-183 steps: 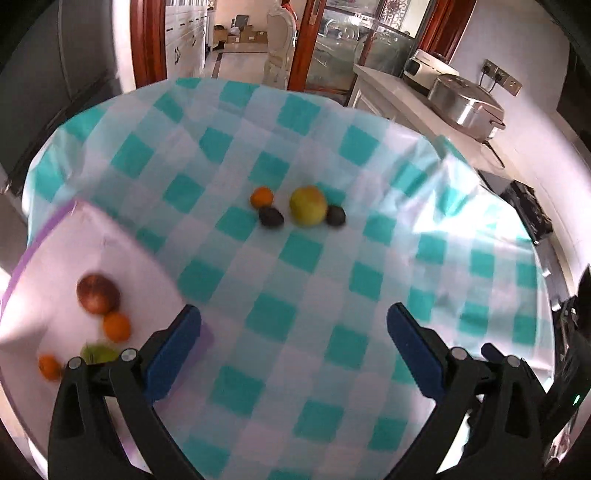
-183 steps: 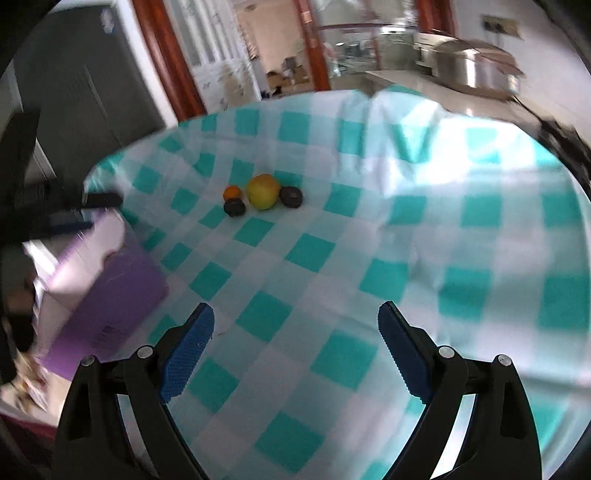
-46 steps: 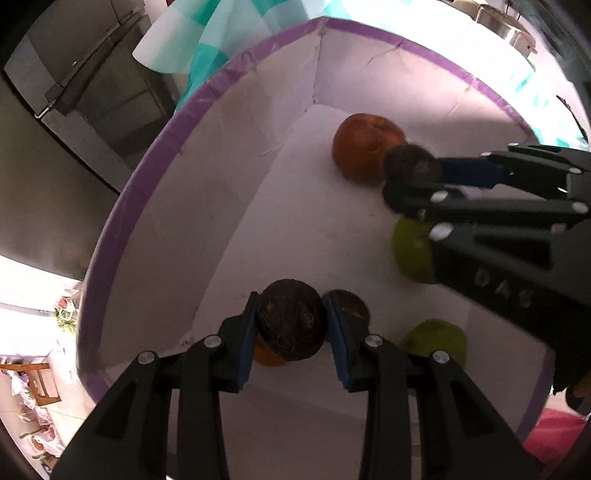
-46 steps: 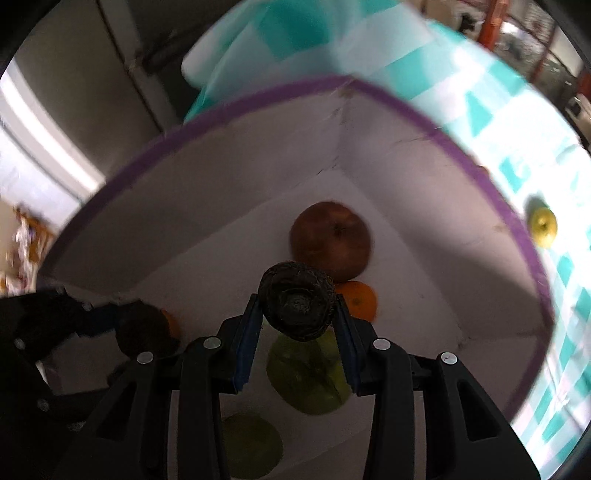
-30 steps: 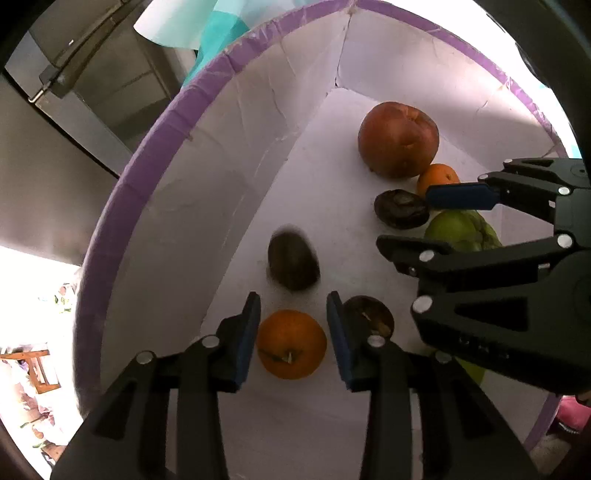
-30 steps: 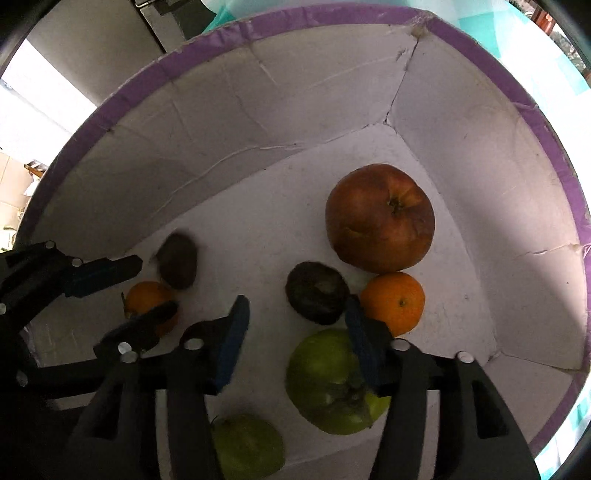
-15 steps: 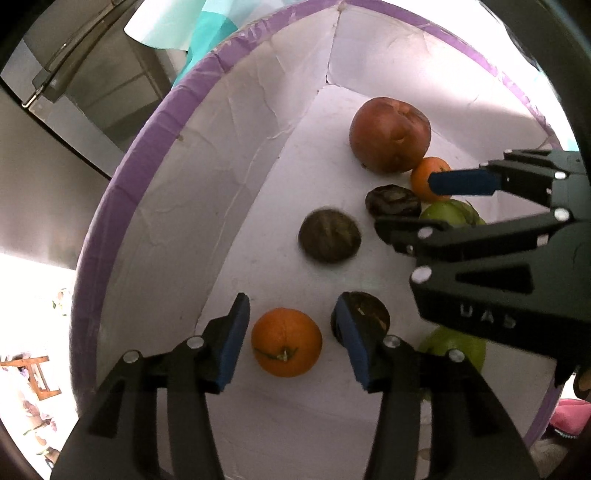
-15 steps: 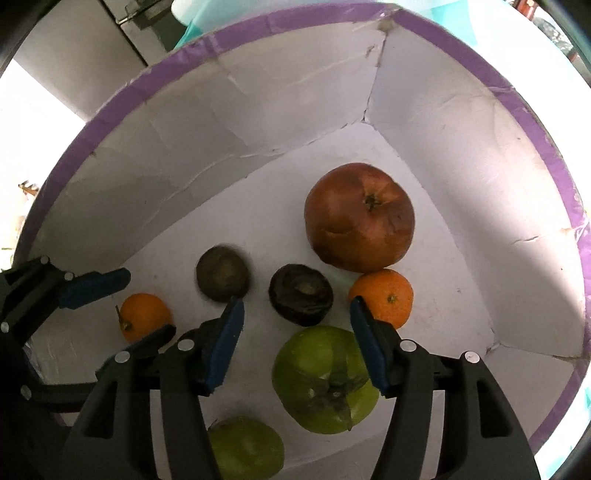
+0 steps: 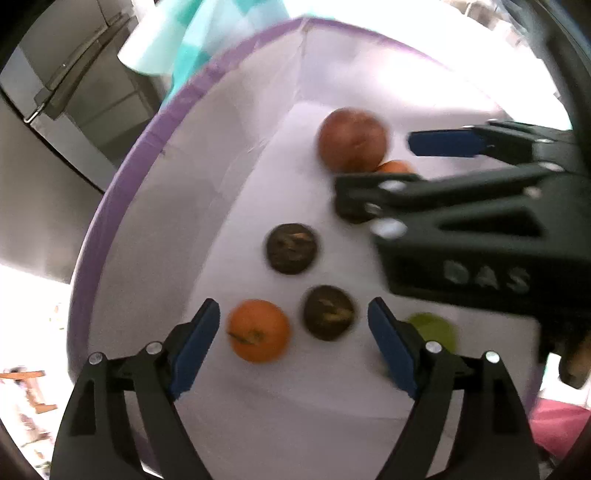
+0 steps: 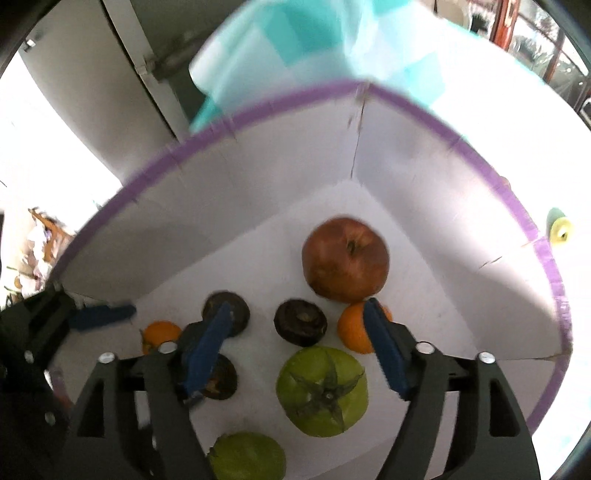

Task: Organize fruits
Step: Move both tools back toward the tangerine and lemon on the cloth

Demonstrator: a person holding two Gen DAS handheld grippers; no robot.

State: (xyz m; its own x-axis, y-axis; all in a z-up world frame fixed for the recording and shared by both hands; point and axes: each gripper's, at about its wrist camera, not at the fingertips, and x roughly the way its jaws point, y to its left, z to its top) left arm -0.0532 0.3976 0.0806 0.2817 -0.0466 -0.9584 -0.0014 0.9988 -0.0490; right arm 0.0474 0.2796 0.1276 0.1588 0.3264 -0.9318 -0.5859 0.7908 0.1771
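Both grippers hang open and empty over a white box with a purple rim. On its floor lie a big red apple, two oranges, three dark round fruits and two green fruits. My left gripper is above an orange and a dark fruit. My right gripper is above a dark fruit and a green fruit; it also shows in the left wrist view.
The teal-and-white checked tablecloth lies beyond the box's far wall. A yellow fruit lies on the cloth outside the box at right. A grey fridge stands to the left.
Both grippers have opened wider and pulled back up from the box floor. The two dark fruits they released lie still among the other fruit.
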